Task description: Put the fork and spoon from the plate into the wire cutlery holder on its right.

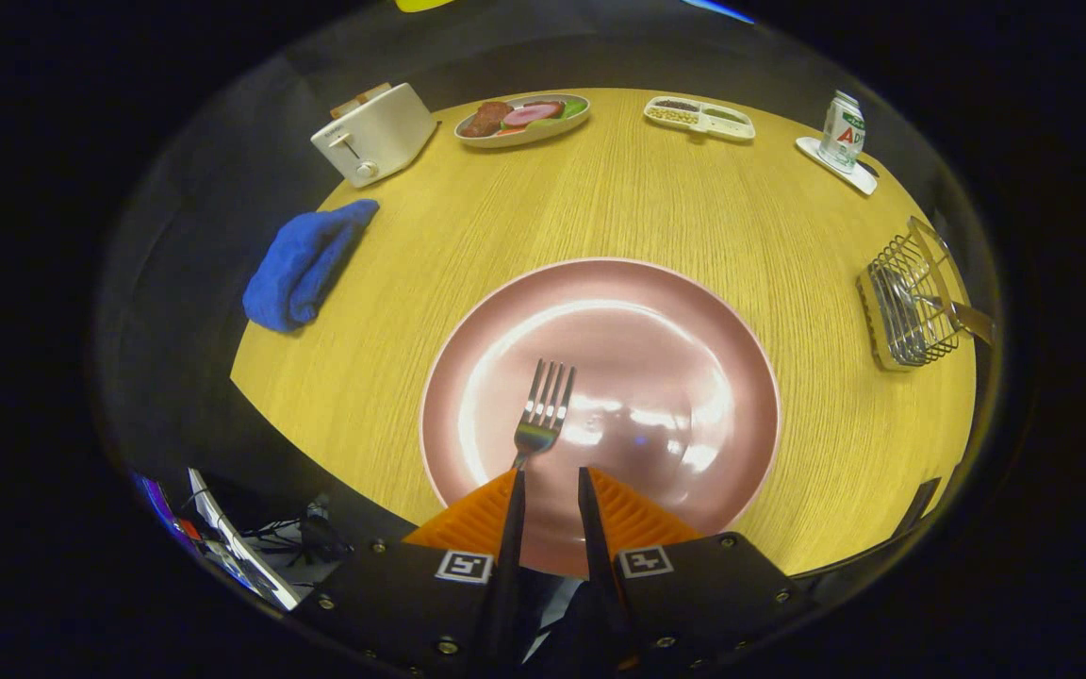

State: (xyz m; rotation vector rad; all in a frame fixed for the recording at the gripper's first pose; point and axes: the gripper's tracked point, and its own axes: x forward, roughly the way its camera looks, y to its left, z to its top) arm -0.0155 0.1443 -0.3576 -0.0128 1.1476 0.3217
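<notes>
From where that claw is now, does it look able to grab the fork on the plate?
Probably yes. The fork lies on the pink plate just ahead of the claw, whose open fingers have a gap between them. The handle runs toward the left finger rather than the gap, so a slight sideways shift seems needed.

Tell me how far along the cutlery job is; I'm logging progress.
Looks done: a utensil already stands in the wire cutlery holder, and no spoon lies on the plate. In hand: the fork lies on the plate with its handle at the left finger; the gripper is open, no grip yet. Left: grasp the fork and put it in the holder.
</notes>
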